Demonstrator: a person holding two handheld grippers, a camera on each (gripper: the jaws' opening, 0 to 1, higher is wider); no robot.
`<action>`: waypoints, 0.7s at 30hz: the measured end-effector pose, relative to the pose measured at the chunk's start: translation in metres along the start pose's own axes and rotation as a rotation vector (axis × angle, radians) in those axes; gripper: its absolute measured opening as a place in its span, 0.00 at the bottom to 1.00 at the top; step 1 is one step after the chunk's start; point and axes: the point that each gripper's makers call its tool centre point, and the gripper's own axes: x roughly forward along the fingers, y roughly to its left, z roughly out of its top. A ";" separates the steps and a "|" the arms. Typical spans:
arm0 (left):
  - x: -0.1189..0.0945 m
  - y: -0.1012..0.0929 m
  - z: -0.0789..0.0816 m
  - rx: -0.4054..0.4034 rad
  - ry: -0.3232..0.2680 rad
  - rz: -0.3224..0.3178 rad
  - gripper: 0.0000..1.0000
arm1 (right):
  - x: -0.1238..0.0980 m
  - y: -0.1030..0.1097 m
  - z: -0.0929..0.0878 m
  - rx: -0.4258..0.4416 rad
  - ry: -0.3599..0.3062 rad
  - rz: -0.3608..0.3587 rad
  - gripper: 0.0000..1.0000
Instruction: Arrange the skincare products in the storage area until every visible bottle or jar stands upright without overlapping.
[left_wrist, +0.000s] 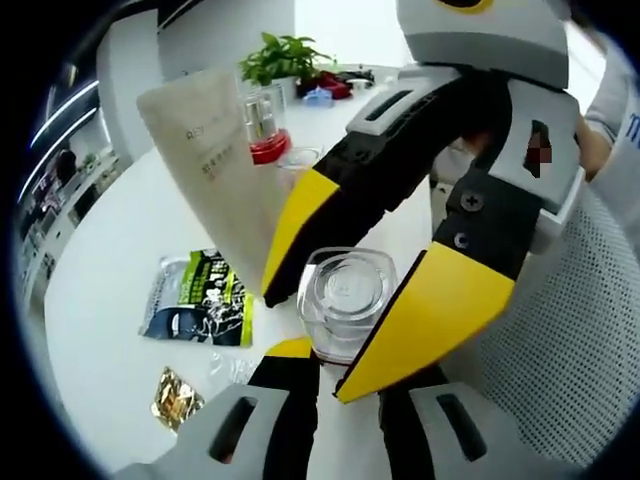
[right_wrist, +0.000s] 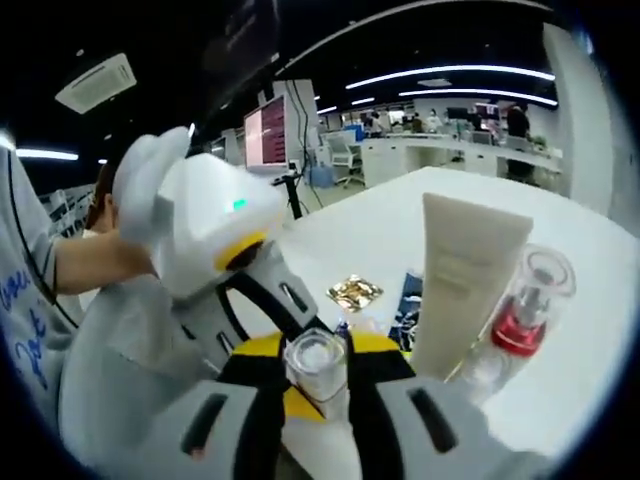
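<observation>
Setting: white round table (left_wrist: 100, 260), open office behind.
Jar: clear bottle (left_wrist: 343, 303) upright, 12 o'clock of left gripper (left_wrist: 345, 365).
Left gripper: jaws barely seen; grip unclear.
Right gripper (right_wrist: 318, 385): jaws closed on the bottle, seen from 1 o'clock in left gripper view.
Neighbours: beige tube (right_wrist: 462, 275), red-collared pump bottle (right_wrist: 520, 315) at 2 o'clock in right gripper view.
Clutter: sachets (left_wrist: 195, 300) at 9 o'clock.
Key relation: bottle's long axis vertical; right gripper has it.

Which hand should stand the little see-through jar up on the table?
Right. The right gripper's yellow jaws sit on both sides of the small clear round jar. The left gripper is just beside it.
</observation>
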 end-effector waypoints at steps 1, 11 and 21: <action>0.000 0.000 -0.001 0.001 0.001 -0.001 0.18 | 0.000 0.000 -0.001 0.000 0.003 0.001 0.23; 0.002 0.002 -0.002 -0.004 -0.006 -0.002 0.18 | 0.002 -0.001 -0.003 0.002 0.010 0.001 0.23; 0.002 0.002 -0.010 0.032 0.043 0.016 0.22 | 0.003 0.003 -0.003 -0.007 0.005 0.002 0.24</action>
